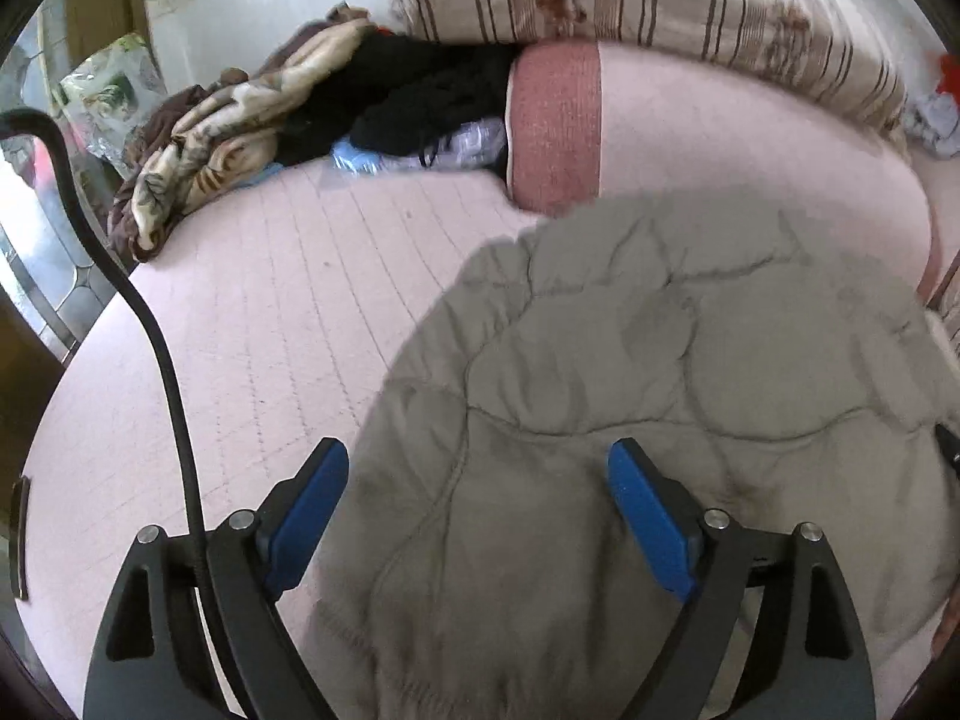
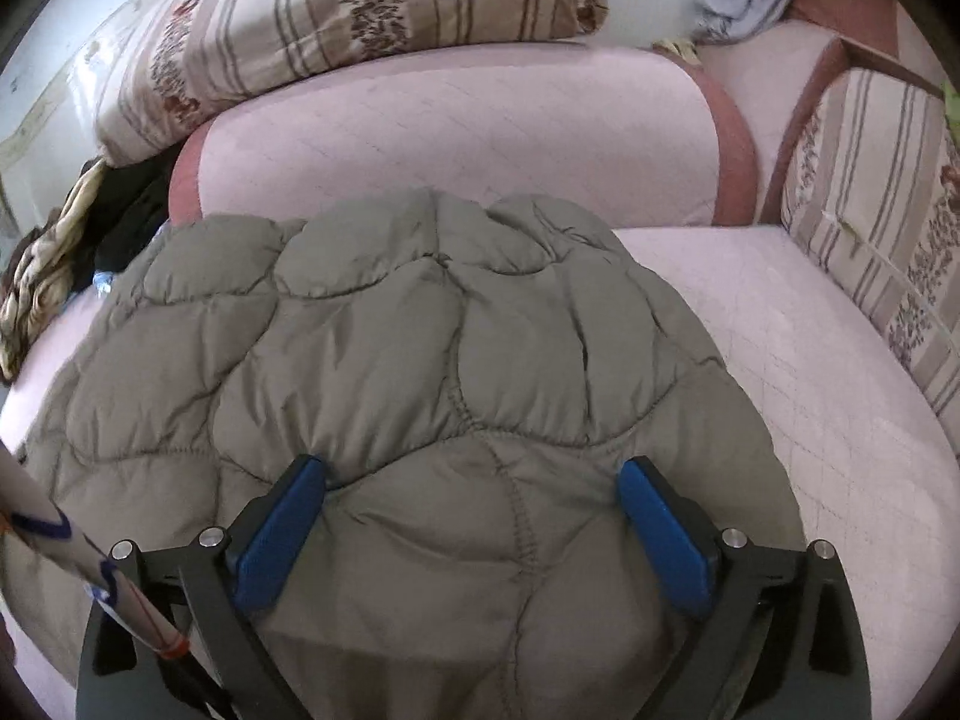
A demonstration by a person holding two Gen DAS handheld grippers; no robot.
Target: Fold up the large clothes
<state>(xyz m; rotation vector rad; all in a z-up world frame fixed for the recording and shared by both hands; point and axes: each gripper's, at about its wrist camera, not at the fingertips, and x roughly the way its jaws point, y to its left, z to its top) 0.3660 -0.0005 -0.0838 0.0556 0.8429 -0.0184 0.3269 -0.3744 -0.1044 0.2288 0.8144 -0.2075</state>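
Grey-green quilted jacket (image 2: 420,360) on pale pink sofa (image 2: 780,360).

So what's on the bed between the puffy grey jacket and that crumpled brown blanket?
Only bare pink quilted bed cover lies between the grey jacket and the brown blanket. The left wrist view shows it.

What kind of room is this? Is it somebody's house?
Most likely a home, a bedroom or living room. A grey puffy jacket lies on a pink quilted bed or sofa, with striped floral bedding and a heap of clothes behind.
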